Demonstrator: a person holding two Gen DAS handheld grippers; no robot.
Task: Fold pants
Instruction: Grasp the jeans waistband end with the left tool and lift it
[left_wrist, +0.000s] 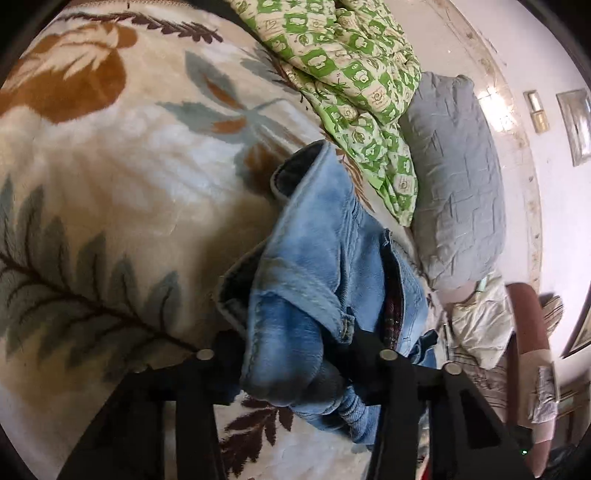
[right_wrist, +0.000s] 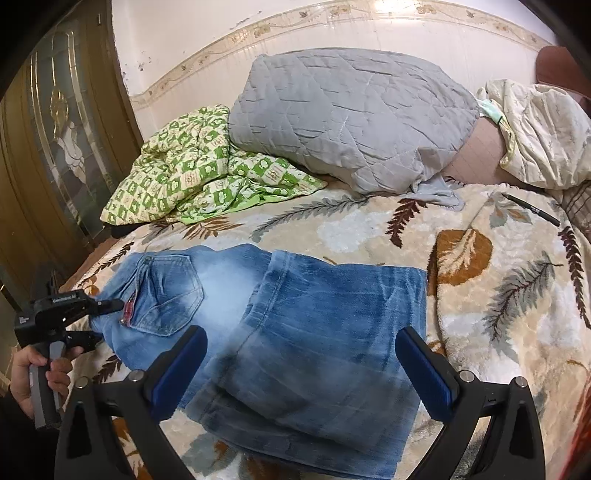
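Bedding was recorded first: a cream plush blanket (right_wrist: 480, 295) printed with grey ferns and brown leaves covered the whole bed. A grey quilted pillow (right_wrist: 347, 114) lay at the head against the white wall, partly on top of a crumpled green-and-cream checked quilt (right_wrist: 199, 177) to its left. A cream pillow (right_wrist: 546, 136) was seen at the far right, well apart from the work area. A brown door with a glass panel (right_wrist: 62, 140) stood left of the bed. A black pen (right_wrist: 532, 209) lay on the blanket near the cream pillow. Nothing was found lying over the garment.

The jeans (right_wrist: 317, 325) were noted in the middle of the blanket, light blue faded denim, folded with the legs doubled over the seat. The hems lay toward the right and a back pocket faced up on the left. The fold edge nearest the right wrist camera was rounded and slightly uneven.

The left gripper (right_wrist: 103, 321) was observed at the waistband end, held in a hand (right_wrist: 37, 373). From the left wrist view the left gripper's jaws were seen pressed onto a bunched edge of the denim (left_wrist: 295, 332). The right gripper (right_wrist: 301, 373) was held over the near fold, its blue-padded jaws spread wide, with nothing between them but the cloth beneath.
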